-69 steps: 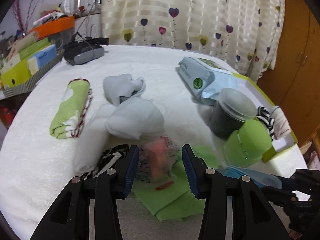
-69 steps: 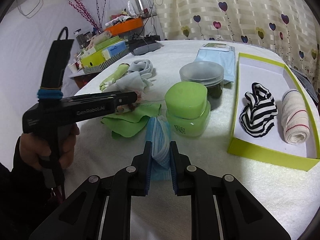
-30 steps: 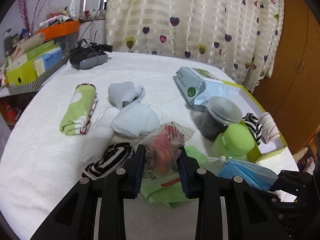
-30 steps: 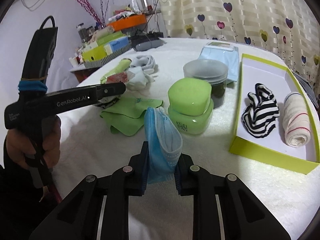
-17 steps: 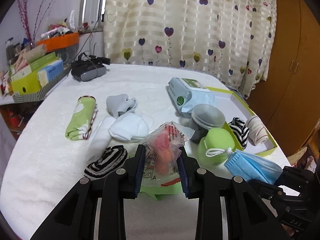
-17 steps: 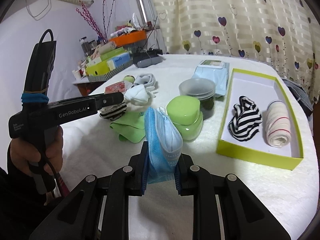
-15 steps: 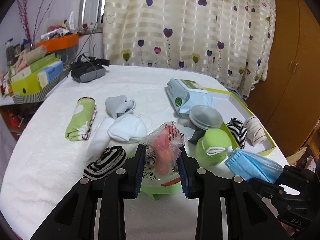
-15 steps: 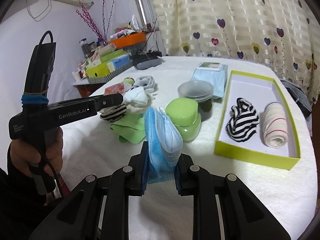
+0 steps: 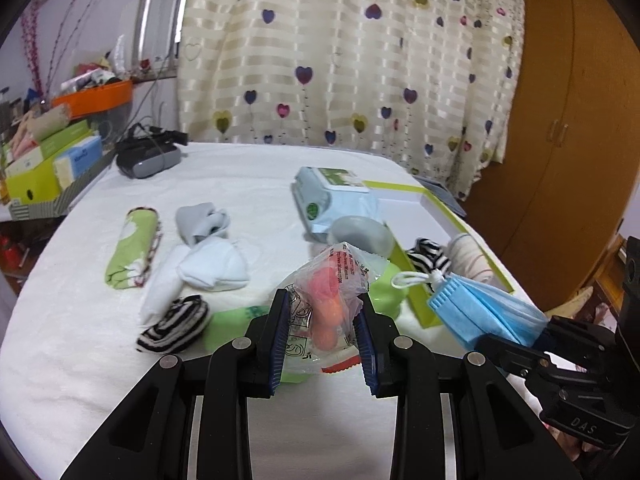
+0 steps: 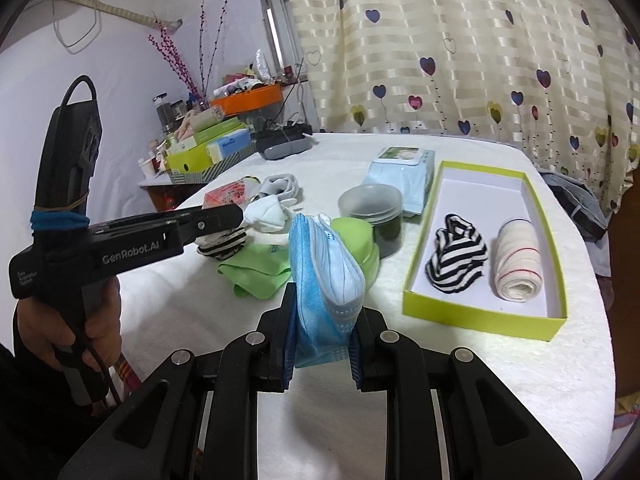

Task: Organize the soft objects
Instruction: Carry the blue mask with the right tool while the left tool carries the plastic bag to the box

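The left gripper (image 9: 323, 334) has its fingers clamped on a clear plastic packet with an orange-red item inside (image 9: 329, 300), lifted above the white-cloth worktop (image 9: 80, 360). The right gripper (image 10: 322, 346) pinches a folded blue face mask (image 10: 326, 276), raised near the worktop's front edge, where bare cloth lies open. The lime-green open box (image 10: 480, 322) holds two rolls: one black-and-white striped (image 10: 456, 264), one cream with red lines (image 10: 516, 268); its far half is free. Two round jars stand beside it.
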`<state>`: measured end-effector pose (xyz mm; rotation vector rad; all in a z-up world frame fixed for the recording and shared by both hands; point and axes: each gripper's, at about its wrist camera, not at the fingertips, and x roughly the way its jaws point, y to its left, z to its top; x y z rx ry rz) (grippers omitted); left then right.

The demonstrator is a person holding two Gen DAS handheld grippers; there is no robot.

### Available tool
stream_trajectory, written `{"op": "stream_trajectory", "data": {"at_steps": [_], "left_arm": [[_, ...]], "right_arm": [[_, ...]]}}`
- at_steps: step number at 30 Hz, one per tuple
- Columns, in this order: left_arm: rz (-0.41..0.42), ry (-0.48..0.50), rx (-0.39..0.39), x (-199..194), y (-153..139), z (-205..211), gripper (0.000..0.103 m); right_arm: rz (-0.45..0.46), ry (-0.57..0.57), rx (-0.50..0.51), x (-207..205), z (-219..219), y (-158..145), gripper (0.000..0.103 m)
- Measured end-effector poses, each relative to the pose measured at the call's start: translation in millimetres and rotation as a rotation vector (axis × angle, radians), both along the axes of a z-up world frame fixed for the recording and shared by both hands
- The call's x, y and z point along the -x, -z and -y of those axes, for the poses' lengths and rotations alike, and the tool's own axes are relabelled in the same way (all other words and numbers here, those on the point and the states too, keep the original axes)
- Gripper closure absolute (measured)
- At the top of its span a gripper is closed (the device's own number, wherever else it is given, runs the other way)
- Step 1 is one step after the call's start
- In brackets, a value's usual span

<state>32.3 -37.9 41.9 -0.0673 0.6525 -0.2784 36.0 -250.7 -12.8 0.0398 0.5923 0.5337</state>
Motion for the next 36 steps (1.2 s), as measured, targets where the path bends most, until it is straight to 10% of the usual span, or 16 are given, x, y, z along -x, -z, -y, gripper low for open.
{"op": "stream_trajectory", "data": {"at_steps": [36], "left_arm": [[-0.047,0.228,-0.013,-23.6,7.5,110.4,0.073]], "right_arm": [[-0.036,0.215,-0.004,-19.1,88.1,2.8,0.081]]}}
